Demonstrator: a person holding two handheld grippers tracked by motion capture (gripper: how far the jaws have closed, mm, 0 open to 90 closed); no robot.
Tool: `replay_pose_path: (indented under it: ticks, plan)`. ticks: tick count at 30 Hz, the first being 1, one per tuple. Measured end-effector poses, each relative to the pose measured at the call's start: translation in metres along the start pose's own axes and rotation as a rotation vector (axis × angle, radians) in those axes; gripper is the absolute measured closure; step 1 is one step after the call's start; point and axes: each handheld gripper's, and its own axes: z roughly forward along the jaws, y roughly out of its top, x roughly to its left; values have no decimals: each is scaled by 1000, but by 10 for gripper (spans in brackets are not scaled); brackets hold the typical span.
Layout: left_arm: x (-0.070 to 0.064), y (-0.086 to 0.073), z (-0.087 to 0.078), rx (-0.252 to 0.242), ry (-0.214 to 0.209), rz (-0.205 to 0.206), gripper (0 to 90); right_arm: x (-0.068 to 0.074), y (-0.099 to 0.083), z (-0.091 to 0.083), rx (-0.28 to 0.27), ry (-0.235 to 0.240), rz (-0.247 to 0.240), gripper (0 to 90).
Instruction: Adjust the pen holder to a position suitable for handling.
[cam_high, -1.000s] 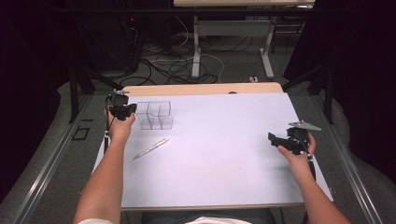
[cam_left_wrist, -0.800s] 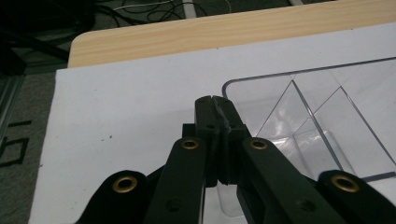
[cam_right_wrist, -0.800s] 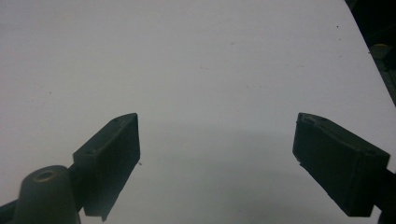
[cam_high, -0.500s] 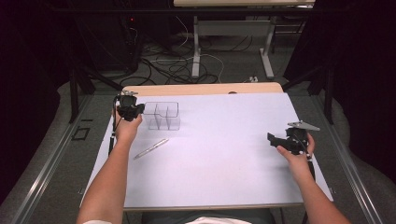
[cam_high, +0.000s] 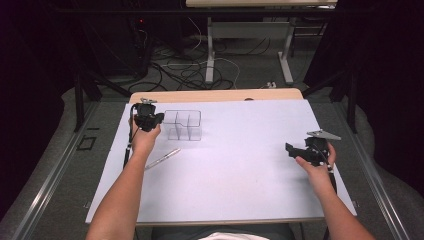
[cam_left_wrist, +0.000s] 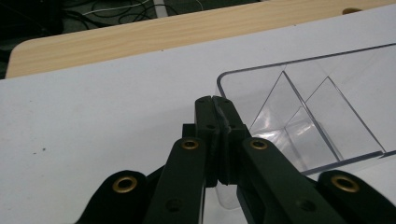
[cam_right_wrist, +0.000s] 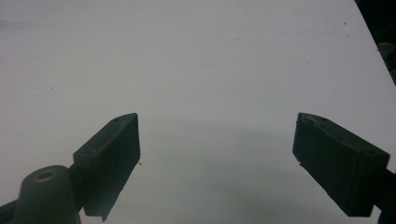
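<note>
White sheeting covers the tabletop (cam_high: 235, 175), with a strip of bare wood along its far edge. Near the far left corner stands a clear plastic organiser (cam_high: 184, 125) with compartments. The left tool (cam_high: 159, 119), jaws pressed together with nothing between them, sits at the organiser's left wall. The right tool (cam_high: 289, 149) hovers near the right edge, jaws wide apart. A pen (cam_high: 162, 159) lies nearer the front, left of centre.

Evenly lit from overhead on the white table (cam_high: 240, 170), dark and murky all around it, soft and slightly grainy throughout. Faint glare along the clear organiser (cam_left_wrist: 322, 116) walls, close black jaws blurred in both gripper views. Broad soft shadow under the right gripper (cam_right_wrist: 217, 154).
</note>
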Motion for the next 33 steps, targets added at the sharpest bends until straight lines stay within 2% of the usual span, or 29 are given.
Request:
replay_pose_path:
  ticks: [6, 8, 9, 19, 25, 33]
  plan:
    - [-17, 1, 1, 15, -45, 5, 900, 2, 0, 1, 2, 2, -2, 145]
    - [-22, 2, 0, 31, -56, 20, 900, 2, 0, 1, 2, 3, -5, 145]
    - [-26, 1, 1, 19, -57, 21, 900, 3, 0, 1, 3, 3, -1, 145]
    - [-55, 4, 6, 20, -105, 39, 900, 3, -1, 1, 3, 6, -15, 145]
    - [-71, 7, 11, 18, -121, 31, 900, 3, -1, 1, 6, 8, -13, 145]
    - [-92, 10, 17, 8, -150, 58, 900, 3, -1, 1, 2, 7, -12, 145]
